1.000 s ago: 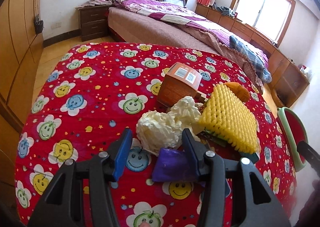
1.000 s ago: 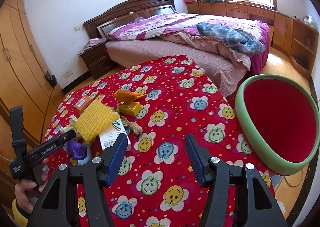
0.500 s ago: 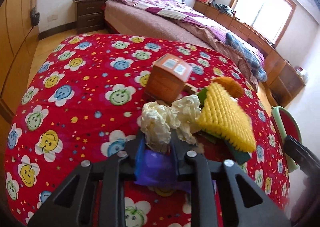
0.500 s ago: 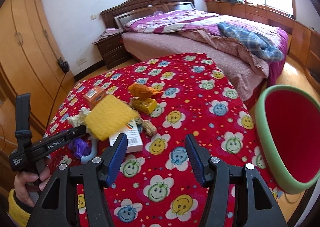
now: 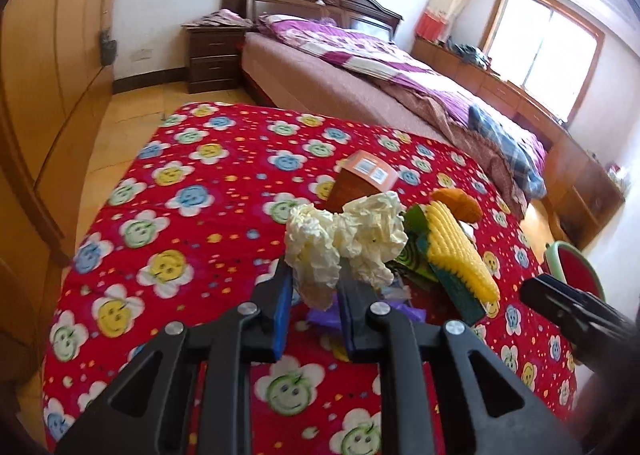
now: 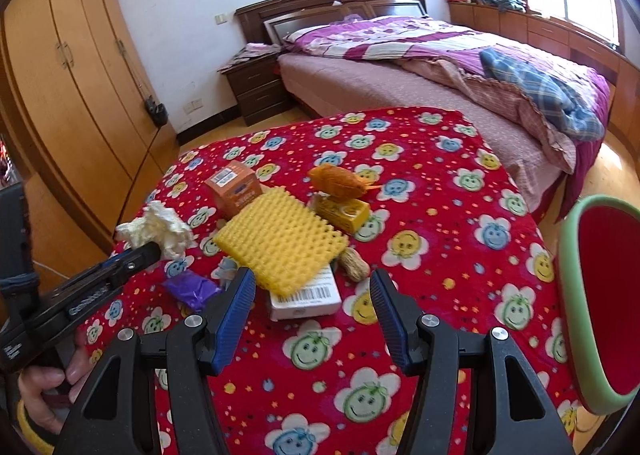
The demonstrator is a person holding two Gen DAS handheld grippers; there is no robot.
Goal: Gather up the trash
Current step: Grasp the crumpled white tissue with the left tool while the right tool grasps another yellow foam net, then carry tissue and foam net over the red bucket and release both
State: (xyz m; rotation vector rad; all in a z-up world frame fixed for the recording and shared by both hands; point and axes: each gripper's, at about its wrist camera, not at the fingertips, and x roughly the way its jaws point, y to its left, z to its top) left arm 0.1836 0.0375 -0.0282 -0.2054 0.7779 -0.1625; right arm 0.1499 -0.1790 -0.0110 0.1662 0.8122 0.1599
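Left gripper (image 5: 312,287) fingers pinch the paper wad (image 5: 344,239), lifted off the tabletop (image 6: 440,255) at the pile's left, likely bound for the bin (image 6: 600,295) far right. Right gripper (image 6: 314,295) fingers spread, empty.

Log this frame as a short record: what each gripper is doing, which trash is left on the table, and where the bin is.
left gripper: shut on crumpled paper wad, lifted clear of the cloth
right gripper: open, empty, above the white barcode box
table: red smiley-flower tablecloth
trash left: purple wrapper, yellow foam net, orange carton, yellow box, orange peel
bin: red bin with green rim, off the table's right edge
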